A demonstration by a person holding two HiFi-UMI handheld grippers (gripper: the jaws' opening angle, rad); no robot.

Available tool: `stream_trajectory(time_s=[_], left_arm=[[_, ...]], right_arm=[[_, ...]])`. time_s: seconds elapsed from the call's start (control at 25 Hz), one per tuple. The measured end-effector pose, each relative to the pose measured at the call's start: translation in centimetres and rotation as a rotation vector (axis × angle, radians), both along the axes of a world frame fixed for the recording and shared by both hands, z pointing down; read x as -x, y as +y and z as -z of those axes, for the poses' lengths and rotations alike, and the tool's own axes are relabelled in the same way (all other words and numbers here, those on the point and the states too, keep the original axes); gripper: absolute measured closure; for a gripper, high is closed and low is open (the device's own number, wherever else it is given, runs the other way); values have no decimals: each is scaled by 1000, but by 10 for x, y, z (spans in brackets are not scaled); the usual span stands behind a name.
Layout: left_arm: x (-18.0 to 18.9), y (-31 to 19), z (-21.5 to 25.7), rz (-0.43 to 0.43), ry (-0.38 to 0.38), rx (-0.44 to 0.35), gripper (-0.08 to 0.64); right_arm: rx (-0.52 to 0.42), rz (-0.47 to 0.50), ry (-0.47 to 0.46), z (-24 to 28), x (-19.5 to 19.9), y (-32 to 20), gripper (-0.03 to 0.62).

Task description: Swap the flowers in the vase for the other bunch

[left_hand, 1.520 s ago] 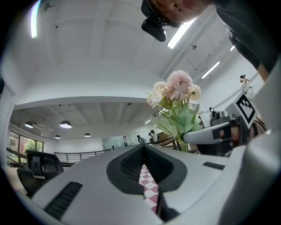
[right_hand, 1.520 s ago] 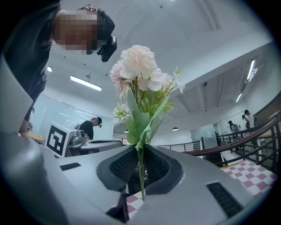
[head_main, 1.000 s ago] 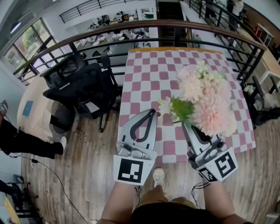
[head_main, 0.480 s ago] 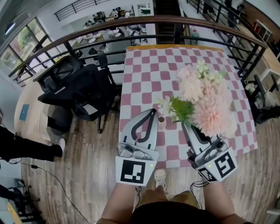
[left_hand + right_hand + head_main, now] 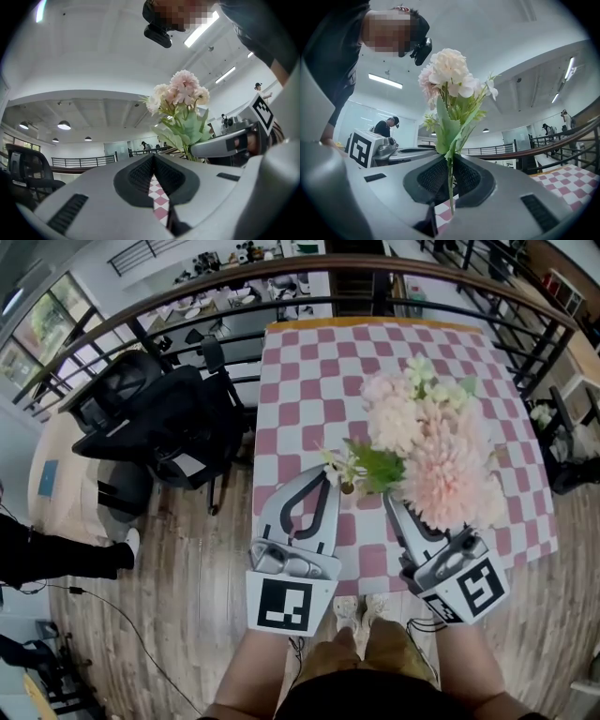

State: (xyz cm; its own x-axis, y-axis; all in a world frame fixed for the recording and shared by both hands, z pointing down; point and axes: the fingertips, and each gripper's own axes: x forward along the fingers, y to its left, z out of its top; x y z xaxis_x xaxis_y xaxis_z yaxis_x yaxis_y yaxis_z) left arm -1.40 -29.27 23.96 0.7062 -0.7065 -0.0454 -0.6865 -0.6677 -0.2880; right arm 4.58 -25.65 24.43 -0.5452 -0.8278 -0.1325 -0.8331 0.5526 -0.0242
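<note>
Grey right claw (image 5: pixel 387 499) is clenched on the thin green stems (image 5: pixel 450 183) of the flowers (image 5: pixel 433 451), whose pink and cream heads stand above it, over the near part of the checked tabletop (image 5: pixel 314 381). The left claw (image 5: pixel 329 476) beside it is clenched too, empty, its tip close by the flowers. A black chair (image 5: pixel 159 423) stands left of the tabletop.
</note>
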Motion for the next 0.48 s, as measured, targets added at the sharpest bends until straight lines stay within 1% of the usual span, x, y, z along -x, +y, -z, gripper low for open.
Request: stream_trajectory(time_s=[0.16, 0.48], left_arm=[[1, -4, -10, 6, -24, 18, 553], [5, -26, -41, 55, -33, 55, 552]], right_arm=[[21, 16, -14, -10, -1, -10, 536], [73, 48, -38, -46, -3, -41, 535]])
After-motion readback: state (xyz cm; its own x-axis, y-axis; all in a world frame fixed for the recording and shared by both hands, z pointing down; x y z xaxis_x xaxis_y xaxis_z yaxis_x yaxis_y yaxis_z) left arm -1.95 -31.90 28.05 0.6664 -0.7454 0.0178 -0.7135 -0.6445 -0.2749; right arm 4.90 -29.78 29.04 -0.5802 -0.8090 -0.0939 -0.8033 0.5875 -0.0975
